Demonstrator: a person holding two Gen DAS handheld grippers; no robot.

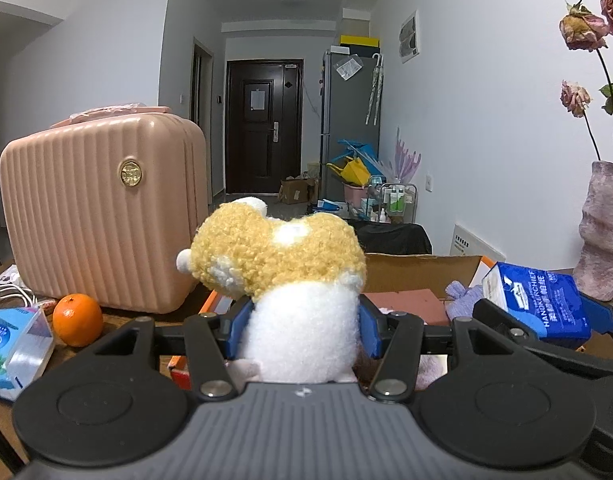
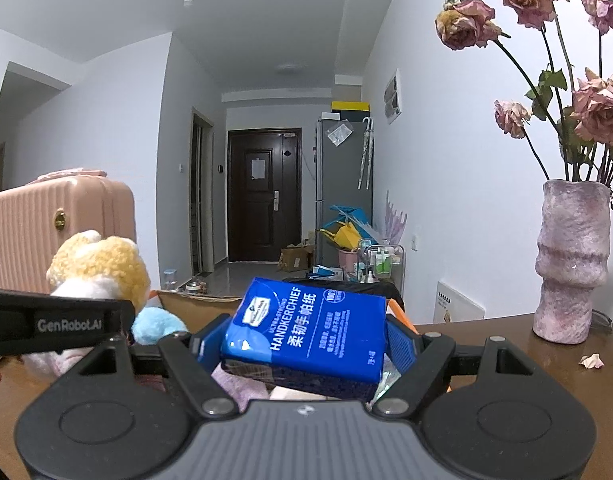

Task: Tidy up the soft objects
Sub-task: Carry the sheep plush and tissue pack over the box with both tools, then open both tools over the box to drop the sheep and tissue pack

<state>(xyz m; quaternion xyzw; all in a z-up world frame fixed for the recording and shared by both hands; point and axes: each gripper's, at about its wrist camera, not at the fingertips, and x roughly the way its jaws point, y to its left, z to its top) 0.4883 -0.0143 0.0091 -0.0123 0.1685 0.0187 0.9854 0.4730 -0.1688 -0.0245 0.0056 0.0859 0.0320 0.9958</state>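
Clamping a plush toy, the left hand-held gripper hangs above a cardboard box holding purple cloth.

pink suitcase | orange beside it | vase with dried roses

The suitcase stands at the table's left edge, an orange before it; the vase stands at the right edge, a cardboard box between them.

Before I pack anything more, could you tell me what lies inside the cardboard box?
Inside the cardboard box, a brownish-red flat item and a lilac plush piece show. The plush toy and handkerchief pack cover the rest.
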